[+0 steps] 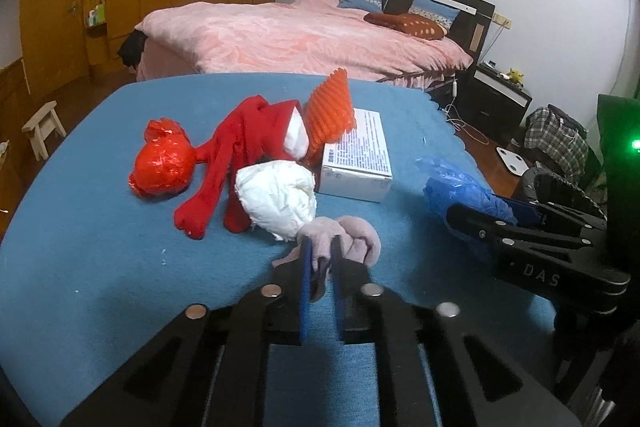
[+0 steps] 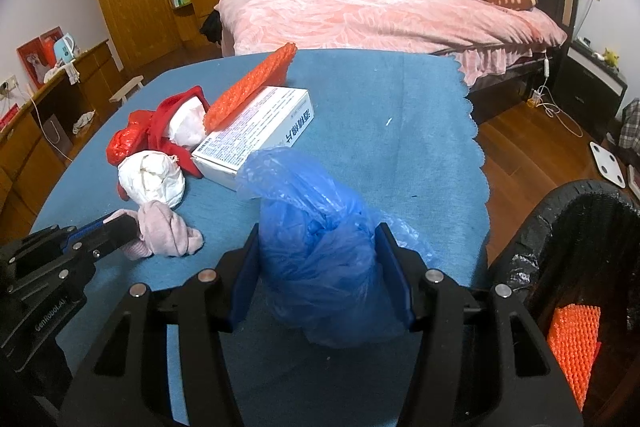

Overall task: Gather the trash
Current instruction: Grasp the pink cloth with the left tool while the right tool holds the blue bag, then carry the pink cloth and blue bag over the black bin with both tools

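Observation:
My left gripper (image 1: 320, 247) is shut on a pale pink cloth (image 1: 352, 239), which lies on the blue table cover; it also shows in the right wrist view (image 2: 164, 231). My right gripper (image 2: 318, 227) has its pads against both sides of a crumpled blue plastic bag (image 2: 316, 259), which also shows in the left wrist view (image 1: 460, 195). On the table lie a white paper wad (image 1: 276, 199), a red cloth (image 1: 236, 155), a red foil ball (image 1: 164, 163), a white box (image 1: 358, 155) and orange bubble wrap (image 1: 330, 111).
A black-lined trash bin (image 2: 576, 247) stands off the table's right edge with an orange piece (image 2: 574, 339) inside. The blue table cover (image 2: 380, 115) ends in a scalloped edge at right. A bed with a pink cover (image 2: 380, 15) lies beyond.

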Action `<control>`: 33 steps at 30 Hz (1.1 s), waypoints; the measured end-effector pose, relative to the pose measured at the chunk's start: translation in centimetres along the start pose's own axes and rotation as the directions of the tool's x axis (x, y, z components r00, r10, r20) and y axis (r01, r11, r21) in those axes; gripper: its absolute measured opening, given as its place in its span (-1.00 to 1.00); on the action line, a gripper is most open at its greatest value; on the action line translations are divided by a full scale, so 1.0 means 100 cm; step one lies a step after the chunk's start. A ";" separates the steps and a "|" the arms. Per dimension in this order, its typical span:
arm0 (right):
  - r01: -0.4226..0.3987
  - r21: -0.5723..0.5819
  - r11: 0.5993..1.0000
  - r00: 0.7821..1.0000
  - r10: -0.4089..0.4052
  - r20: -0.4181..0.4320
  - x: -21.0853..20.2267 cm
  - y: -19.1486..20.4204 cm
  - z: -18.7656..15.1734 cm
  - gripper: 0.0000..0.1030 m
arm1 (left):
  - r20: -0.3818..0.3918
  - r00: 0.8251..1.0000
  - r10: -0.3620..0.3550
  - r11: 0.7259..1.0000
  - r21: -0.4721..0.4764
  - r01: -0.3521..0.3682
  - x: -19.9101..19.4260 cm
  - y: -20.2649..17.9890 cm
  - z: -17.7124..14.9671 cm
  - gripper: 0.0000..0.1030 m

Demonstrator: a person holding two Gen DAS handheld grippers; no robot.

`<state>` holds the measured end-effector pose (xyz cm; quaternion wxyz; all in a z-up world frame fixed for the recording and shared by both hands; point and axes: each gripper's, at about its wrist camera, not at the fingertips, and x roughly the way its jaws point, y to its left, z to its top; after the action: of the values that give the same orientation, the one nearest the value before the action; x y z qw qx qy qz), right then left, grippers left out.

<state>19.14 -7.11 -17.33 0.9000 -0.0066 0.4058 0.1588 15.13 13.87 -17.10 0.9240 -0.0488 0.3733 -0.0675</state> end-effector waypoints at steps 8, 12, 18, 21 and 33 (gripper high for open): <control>0.000 0.011 1.000 1.000 0.000 0.005 -0.001 -0.005 0.002 0.05 | -0.005 1.000 0.013 1.000 -0.008 -0.013 0.007 -0.005 0.004 0.04; -0.001 0.011 1.000 1.000 0.001 0.003 0.000 -0.006 0.002 0.05 | -0.025 1.000 0.002 1.000 -0.022 -0.003 0.014 -0.006 0.006 0.23; -0.001 0.016 1.000 1.000 0.001 0.002 0.001 -0.006 0.001 0.05 | -0.061 0.996 -0.063 0.997 0.035 0.066 0.022 -0.018 0.006 -0.16; -0.003 0.017 1.000 1.000 0.003 0.002 0.000 -0.006 0.001 0.05 | -0.050 0.996 -0.069 0.996 0.056 0.072 0.021 -0.023 0.005 -0.29; -0.019 0.019 1.000 0.999 0.018 0.038 -0.017 -0.005 0.008 0.05 | 0.027 0.999 -0.032 0.999 0.042 0.031 -0.005 -0.023 0.016 -0.32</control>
<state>18.79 -7.95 -15.56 0.9061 0.0089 0.3902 0.1633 15.73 11.77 -15.27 0.9287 -0.0365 0.3581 -0.0892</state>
